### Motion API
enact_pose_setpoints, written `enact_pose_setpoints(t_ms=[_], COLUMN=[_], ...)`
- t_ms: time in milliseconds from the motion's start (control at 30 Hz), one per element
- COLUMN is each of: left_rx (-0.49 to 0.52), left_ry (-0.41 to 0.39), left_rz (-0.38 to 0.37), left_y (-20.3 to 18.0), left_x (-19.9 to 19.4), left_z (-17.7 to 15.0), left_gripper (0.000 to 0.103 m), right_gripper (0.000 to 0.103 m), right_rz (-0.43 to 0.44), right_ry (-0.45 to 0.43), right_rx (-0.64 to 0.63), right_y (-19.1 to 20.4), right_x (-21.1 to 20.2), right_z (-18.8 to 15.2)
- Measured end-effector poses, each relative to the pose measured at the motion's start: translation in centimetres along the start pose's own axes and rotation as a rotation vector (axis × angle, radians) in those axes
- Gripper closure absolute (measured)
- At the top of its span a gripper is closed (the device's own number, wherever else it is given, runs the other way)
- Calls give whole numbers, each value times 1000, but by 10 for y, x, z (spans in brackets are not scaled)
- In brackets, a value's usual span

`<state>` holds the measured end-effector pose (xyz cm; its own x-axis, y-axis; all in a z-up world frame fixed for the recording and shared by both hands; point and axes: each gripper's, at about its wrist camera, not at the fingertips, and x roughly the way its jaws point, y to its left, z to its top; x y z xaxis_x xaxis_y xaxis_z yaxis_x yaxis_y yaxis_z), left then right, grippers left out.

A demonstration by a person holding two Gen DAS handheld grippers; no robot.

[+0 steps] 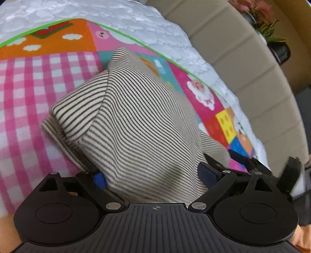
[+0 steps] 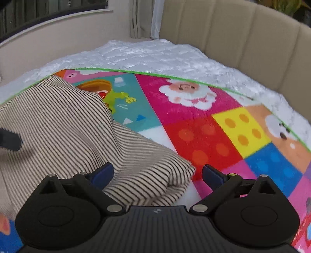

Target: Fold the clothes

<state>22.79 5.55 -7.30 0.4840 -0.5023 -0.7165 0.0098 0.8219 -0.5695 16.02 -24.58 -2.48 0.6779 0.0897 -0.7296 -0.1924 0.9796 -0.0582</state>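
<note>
A striped garment (image 1: pixel 132 120), cream with thin dark lines, lies in a loose, partly folded heap on a colourful play mat (image 1: pixel 38 81). The mat carries pink gingham checks, cartoon sheep and bright squares, and has a green edge. It is spread over a white quilted bed cover (image 1: pixel 136 17).

Seen from the left wrist, the left hand-held gripper (image 1: pixel 151 175) has its jaws spread wide, with a raised fold of the garment filling the gap between them. The blue finger pads (image 1: pixel 208 172) sit at either side of the cloth without clearly pressing it, so the fabric lies between the fingers rather than being pinched.

Seen from the right wrist, the right hand-held gripper (image 2: pixel 157 175) is also spread wide. The near right corner of the garment (image 2: pixel 81 140) lies between its fingers, closer to the left one, while the right finger sits over the bare mat (image 2: pixel 213 136) just beside the garment.

Beyond the garment, past the bed cover (image 2: pixel 155 56), stands a beige padded headboard (image 2: pixel 223 33). Potted plants (image 1: pixel 266 23) sit behind the headboard (image 1: pixel 243 64), far from the garment.
</note>
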Motion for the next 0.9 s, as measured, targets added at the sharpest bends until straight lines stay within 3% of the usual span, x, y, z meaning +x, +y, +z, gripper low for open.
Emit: enact_pose_setpoints(t_ms=[300, 533, 667, 800, 900], left_rx=[103, 218, 271, 240, 214], left_ry=[-36, -43, -49, -36, 18], left_rz=[114, 150, 163, 152, 130], left_y=[-18, -41, -48, -41, -35], left_x=[20, 38, 22, -8, -22], left_z=[21, 38, 31, 19, 5], left_gripper=[12, 12, 11, 8, 8], right_gripper=[5, 5, 5, 5, 3], right_rz=[39, 84, 96, 34, 17], right_ry=[46, 73, 40, -25, -40], right_rx=[25, -50, -91, -137, -184], right_y=[7, 32, 30, 25, 24], right_x=[-28, -61, -75, -85, -88], right_z=[-26, -46, -43, -30, -22])
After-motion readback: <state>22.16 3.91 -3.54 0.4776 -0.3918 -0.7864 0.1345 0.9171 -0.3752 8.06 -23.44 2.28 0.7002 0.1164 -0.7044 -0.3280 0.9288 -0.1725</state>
